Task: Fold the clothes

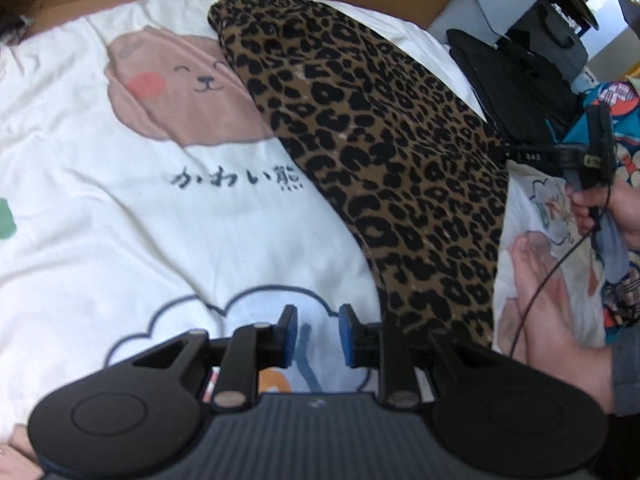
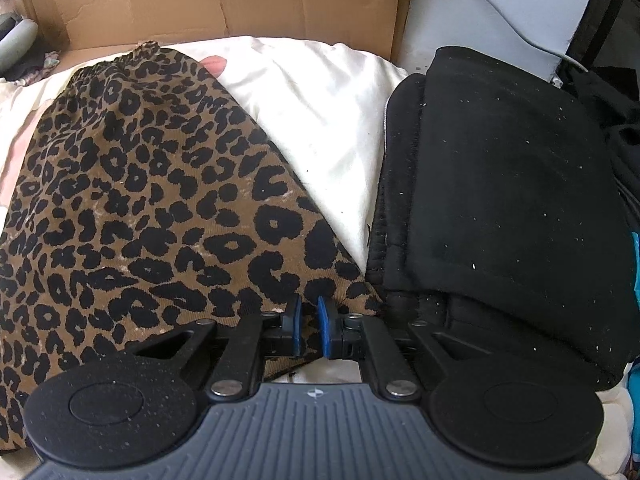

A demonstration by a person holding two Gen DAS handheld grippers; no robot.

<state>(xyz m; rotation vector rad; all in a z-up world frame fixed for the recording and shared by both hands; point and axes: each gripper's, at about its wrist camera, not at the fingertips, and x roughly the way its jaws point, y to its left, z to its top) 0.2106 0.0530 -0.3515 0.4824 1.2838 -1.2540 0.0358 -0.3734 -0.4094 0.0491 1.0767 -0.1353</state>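
A leopard-print garment (image 1: 380,140) lies lengthwise on a white bed sheet (image 1: 120,220) printed with a bear and clouds. In the left wrist view my left gripper (image 1: 318,336) hovers over the sheet just left of the garment's near end, open, with only the sheet showing between its blue pads. My right gripper (image 2: 310,328) sits at the garment's (image 2: 140,200) near right corner, its pads close together with the leopard fabric between them. From the left wrist view the right gripper (image 1: 505,153) meets the garment's right edge, and a hand (image 1: 600,204) holds it.
A folded black garment (image 2: 500,200) lies to the right of the leopard one, with bare sheet (image 2: 328,120) between them. Cardboard (image 2: 240,0) stands behind the bed. Colourful fabric (image 1: 616,96), a thin cable (image 1: 560,264) and a person's bare limb (image 1: 552,300) crowd the right side.
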